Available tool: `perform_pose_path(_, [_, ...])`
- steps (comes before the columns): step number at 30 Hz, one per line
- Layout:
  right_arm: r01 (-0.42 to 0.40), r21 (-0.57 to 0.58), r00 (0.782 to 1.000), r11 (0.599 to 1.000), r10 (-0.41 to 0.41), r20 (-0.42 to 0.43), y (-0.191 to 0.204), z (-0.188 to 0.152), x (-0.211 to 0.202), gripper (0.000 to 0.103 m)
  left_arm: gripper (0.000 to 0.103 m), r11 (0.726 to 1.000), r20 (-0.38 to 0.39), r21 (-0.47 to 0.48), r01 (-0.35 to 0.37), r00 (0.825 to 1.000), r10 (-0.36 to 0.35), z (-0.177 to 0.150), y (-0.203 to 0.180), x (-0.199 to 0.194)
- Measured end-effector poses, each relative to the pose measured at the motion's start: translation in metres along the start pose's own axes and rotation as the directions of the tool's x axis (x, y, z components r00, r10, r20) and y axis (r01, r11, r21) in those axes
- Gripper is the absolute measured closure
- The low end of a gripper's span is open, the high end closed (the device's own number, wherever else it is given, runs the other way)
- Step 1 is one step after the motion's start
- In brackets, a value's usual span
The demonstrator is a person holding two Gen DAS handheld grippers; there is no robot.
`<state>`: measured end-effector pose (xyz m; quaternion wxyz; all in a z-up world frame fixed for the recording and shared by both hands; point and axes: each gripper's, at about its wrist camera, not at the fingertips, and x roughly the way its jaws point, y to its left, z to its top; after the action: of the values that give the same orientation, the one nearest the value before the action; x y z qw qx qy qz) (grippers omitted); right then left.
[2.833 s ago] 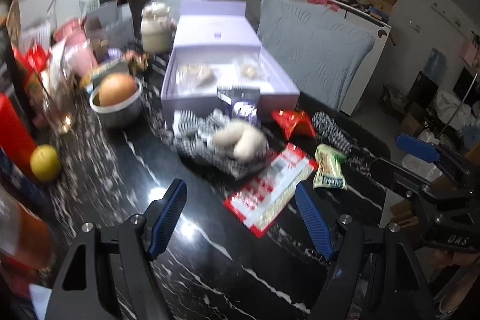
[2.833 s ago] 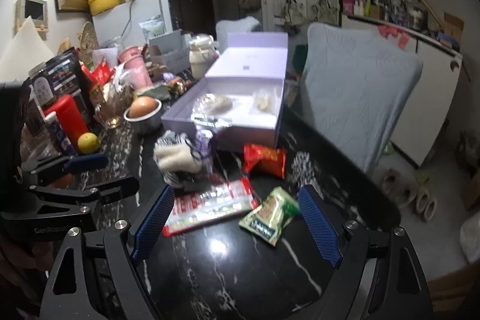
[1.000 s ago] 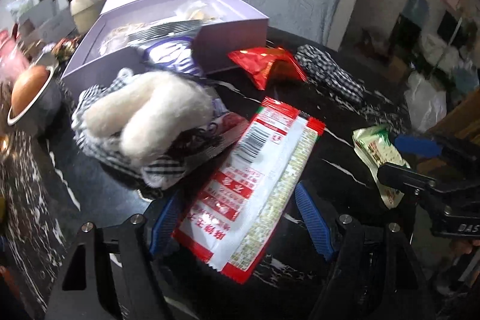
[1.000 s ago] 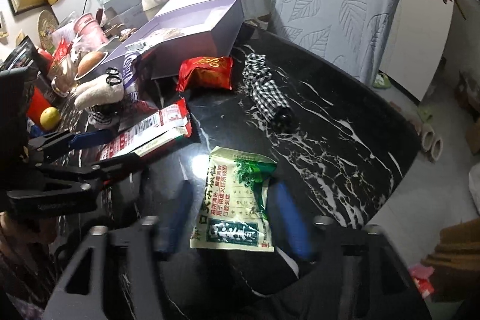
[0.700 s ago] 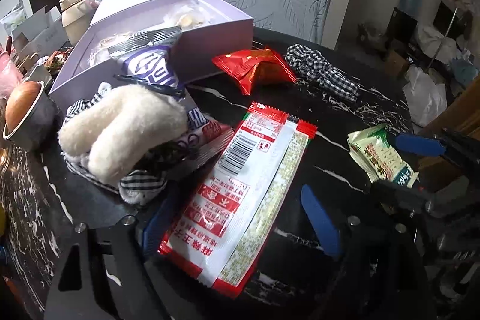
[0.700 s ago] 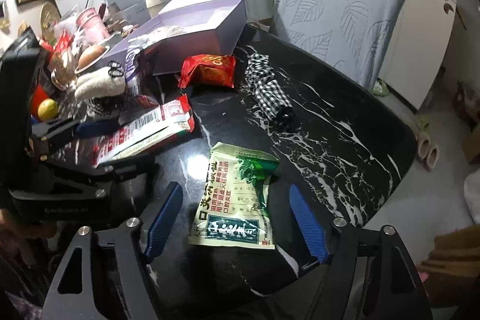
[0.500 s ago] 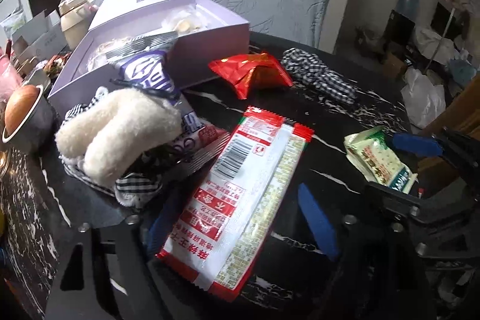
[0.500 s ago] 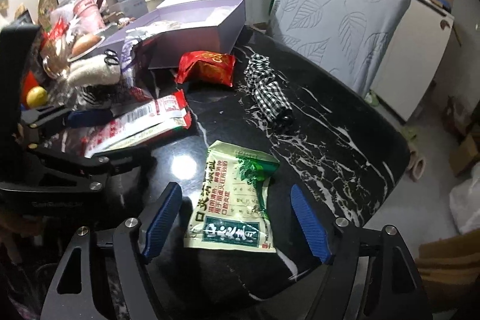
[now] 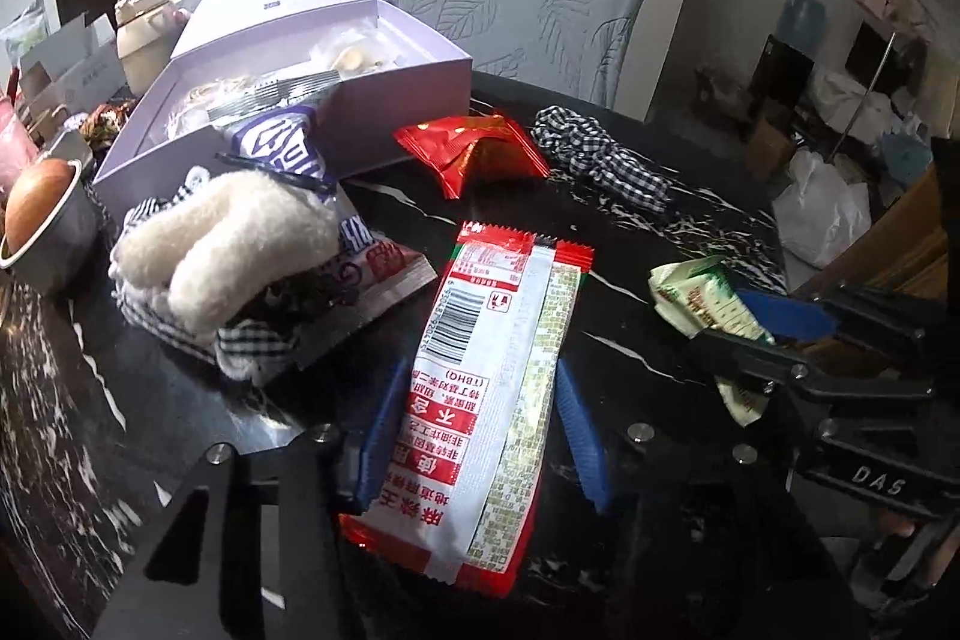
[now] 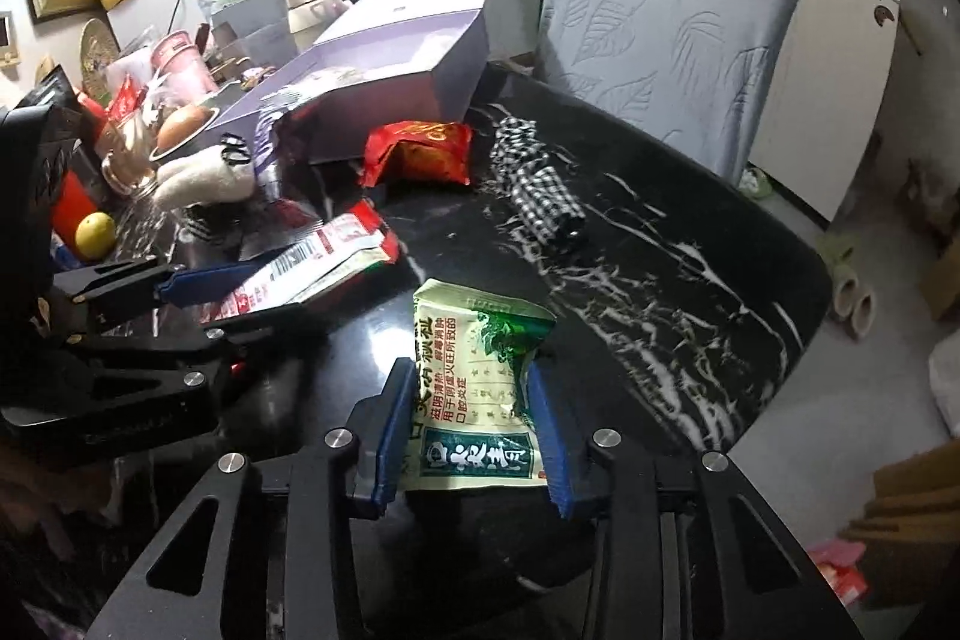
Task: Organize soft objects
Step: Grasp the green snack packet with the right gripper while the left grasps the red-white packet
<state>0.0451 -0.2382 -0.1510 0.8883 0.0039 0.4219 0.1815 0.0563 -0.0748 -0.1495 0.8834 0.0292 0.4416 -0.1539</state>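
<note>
A long red-and-white snack packet (image 9: 480, 376) lies on the black marble table (image 10: 660, 280), its near end between the blue pads of my left gripper (image 9: 480, 436). Those jaws are closing and the pads press its edges. My right gripper (image 10: 471, 430) is closing too, squeezing a green-and-white packet (image 10: 474, 358) that bulges between its pads. Each gripper also shows side-on in the other wrist view: the left gripper (image 10: 240, 304) and the right gripper (image 9: 738, 334). A white fluffy item (image 9: 228, 244) rests on checked cloth at the left. A checked fabric roll (image 9: 600, 160) lies farther back.
An open lavender box (image 9: 288, 100) holding small bags stands at the back, a purple packet (image 9: 288, 148) leaning on it. A red snack bag (image 9: 474, 148) lies in front. A bowl (image 9: 60, 232), a lemon (image 10: 96, 235) and clutter crowd the left. A padded chair (image 10: 660, 10) stands behind the table.
Both pairs of jaws have narrowed from wide apart onto their packets: left on the red-and-white one, right on the green one, which now buckles. The hands hardly moved.
</note>
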Motion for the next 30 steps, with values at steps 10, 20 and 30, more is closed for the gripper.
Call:
perform_pose_path(10, [-0.026, -0.012, 1.000, 1.000, 0.026, -0.013, 0.013, -0.014, -0.010, 0.066, 0.055, 0.999, -0.002, 0.033, -0.038, 0.999, 0.038, -0.018, -0.011, -0.012])
perform_pose_path(20, [-0.026, -0.014, 0.999, 1.000, 0.026, -0.023, 0.019, -0.019, -0.013, 0.066, 0.039, 0.998, -0.035, 0.040, -0.048, 0.998, 0.049, -0.013, -0.009, -0.002])
perform_pose_path(30, [-0.030, -0.021, 0.999, 0.999, 0.030, -0.018, 0.018, -0.019, -0.012, 0.066, 0.056, 0.995, -0.004, 0.093, -0.032, 0.999, 0.032, -0.017, -0.018, -0.006])
